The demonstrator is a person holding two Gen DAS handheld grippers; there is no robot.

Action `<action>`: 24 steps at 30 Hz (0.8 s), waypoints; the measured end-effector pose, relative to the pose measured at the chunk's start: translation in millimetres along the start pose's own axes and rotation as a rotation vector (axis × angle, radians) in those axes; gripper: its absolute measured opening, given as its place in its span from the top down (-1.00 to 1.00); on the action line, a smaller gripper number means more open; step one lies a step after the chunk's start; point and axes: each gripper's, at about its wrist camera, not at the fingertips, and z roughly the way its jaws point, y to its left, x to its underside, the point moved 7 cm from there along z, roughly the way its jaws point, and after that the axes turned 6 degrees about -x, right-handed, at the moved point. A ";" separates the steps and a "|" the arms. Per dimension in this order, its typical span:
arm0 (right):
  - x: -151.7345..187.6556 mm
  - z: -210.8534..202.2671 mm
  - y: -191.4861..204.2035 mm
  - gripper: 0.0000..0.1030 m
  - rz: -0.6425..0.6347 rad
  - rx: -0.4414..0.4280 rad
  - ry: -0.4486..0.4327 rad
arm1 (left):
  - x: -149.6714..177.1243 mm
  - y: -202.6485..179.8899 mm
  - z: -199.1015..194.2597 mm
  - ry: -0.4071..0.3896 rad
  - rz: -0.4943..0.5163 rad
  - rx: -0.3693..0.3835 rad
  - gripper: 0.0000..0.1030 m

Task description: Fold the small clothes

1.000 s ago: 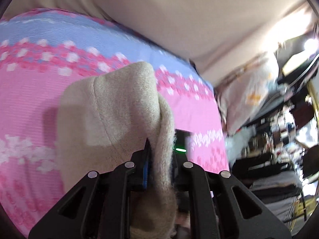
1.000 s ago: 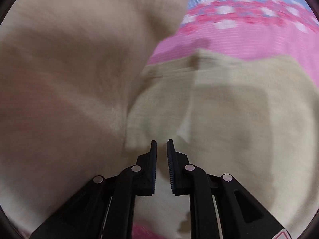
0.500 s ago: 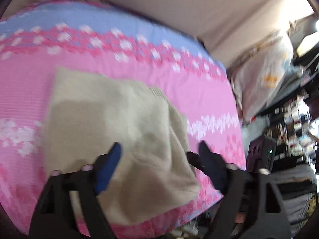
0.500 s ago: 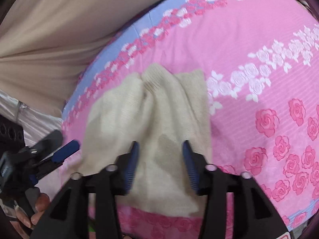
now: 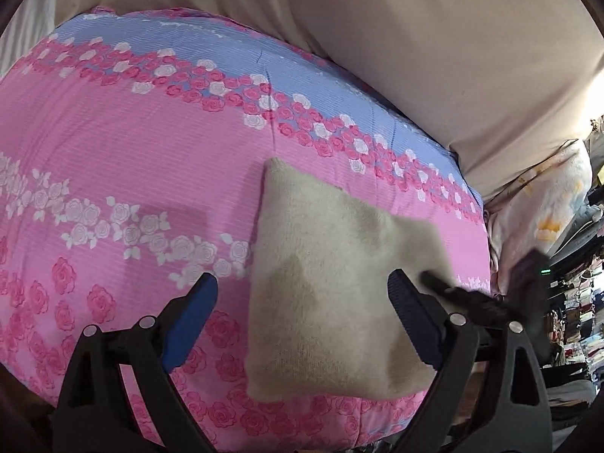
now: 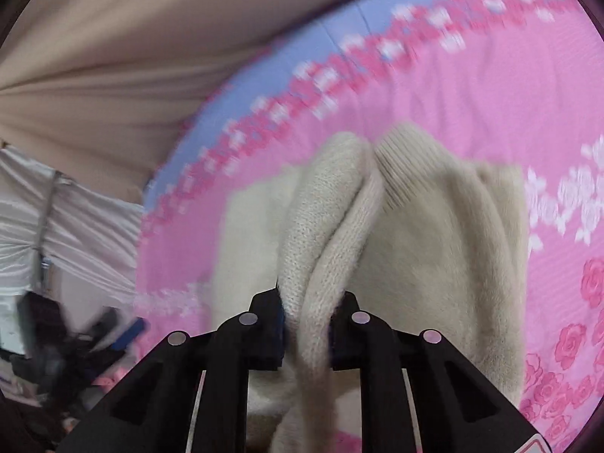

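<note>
A: Where is the garment, and who has it?

B: The cream knit garment lies on the pink rose-print bedcover, straight ahead of the left gripper, whose blue pads stand wide apart over it and press on nothing. The right gripper has a bunched ridge of the same knit pinched between its pads; its jaws are closing on that fold, which rises from the cloth towards the tool.

A: How will it handle?

B: I judge it light, soft and limp. It sags and puckers where it is pinched, so it will drape rather than hold a crease. The fuzzy knit should grip the pads well, though several layers bunched together may slide out unevenly.

A: Where should the free tool take hold?

B: At a corner or the near edge just below its own pads, catching one clean layer rather than the thick middle.

A: Anything in the way?

B: Not on the bedcover ahead of either tool. A beige curtain hangs beyond the far edge. To the right of the left tool sits a pale printed bundle and cluttered shelves, off the bed and well apart from the cloth.
</note>
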 end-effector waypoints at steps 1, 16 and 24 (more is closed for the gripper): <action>-2.9 -15.4 1.7 0.73 -0.014 0.001 -0.021 | 0.2 -1.3 -3.0 -0.004 0.004 0.006 -0.73; 50.7 -48.0 -88.1 -0.01 0.105 0.106 0.019 | 90.4 -3.1 45.8 0.500 -0.155 0.212 -0.76; 74.3 -30.4 -96.8 0.31 0.116 0.115 0.057 | 123.3 -6.2 74.5 0.590 -0.428 0.340 -0.12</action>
